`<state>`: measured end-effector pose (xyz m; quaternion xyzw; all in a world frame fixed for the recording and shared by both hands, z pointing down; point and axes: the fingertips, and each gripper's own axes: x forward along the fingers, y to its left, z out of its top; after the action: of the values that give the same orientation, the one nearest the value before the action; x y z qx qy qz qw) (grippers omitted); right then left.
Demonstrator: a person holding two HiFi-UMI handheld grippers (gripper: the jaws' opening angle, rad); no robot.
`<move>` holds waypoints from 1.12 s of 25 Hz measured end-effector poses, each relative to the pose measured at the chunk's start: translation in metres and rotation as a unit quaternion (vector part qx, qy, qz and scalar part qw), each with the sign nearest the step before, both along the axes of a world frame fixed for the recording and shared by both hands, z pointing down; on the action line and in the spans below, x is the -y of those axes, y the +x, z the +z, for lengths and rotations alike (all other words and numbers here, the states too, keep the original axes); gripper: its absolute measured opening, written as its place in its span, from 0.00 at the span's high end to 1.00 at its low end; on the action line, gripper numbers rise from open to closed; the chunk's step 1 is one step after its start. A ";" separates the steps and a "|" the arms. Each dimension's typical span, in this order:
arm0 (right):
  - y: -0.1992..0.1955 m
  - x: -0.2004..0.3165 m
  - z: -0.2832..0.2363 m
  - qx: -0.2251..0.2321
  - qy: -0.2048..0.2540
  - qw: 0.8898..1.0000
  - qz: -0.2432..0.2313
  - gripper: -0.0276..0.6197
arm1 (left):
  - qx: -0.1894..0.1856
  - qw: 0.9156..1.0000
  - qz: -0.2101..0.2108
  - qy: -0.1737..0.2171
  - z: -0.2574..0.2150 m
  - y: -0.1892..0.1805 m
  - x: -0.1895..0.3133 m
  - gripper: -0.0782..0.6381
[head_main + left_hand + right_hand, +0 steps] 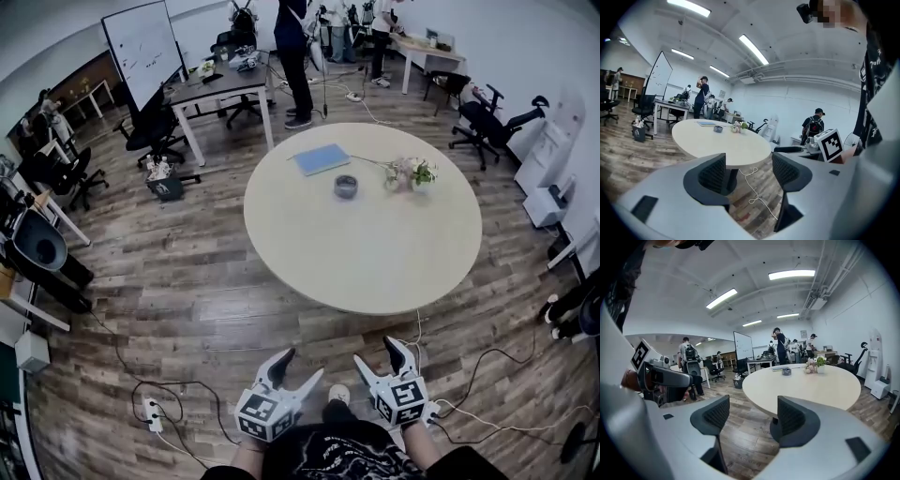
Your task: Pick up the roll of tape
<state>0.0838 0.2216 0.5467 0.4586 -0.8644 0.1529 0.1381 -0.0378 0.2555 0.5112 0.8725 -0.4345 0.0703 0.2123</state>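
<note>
The roll of tape point(346, 187) is a small grey ring lying flat on the far half of the round cream table point(366, 253). It shows small and distant in the left gripper view point(718, 128) and the right gripper view point(786, 371). Both grippers hang over the wooden floor in front of the table's near edge, well short of the tape. My left gripper point(301, 366) is open, with only floor and table leg between its jaws point(749, 173). My right gripper point(378, 352) is open as well and holds nothing point(747, 418).
A blue notebook point(322, 158) lies behind the tape and a small pot of flowers point(411, 173) stands to its right. White cables point(469, 412) and a power strip point(151, 412) lie on the floor. Office chairs, desks, a whiteboard point(142, 45) and standing people fill the back.
</note>
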 end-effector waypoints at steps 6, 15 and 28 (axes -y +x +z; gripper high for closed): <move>0.026 0.049 0.006 -0.005 0.001 1.000 -0.016 0.47 | 0.005 1.000 -0.013 -0.003 0.010 0.031 0.043 0.45; 0.052 0.089 0.016 0.002 -0.016 1.000 -0.018 0.48 | 0.005 1.000 -0.022 -0.008 0.020 0.060 0.081 0.45; 0.039 0.156 0.032 -0.003 -0.048 0.999 0.009 0.48 | 0.015 0.999 0.006 -0.043 0.047 0.047 0.155 0.43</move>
<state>0.1232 0.0655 0.5784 0.4599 -0.8514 0.1945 0.1608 0.0094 0.1002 0.5584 0.8638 -0.4293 0.1031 0.2428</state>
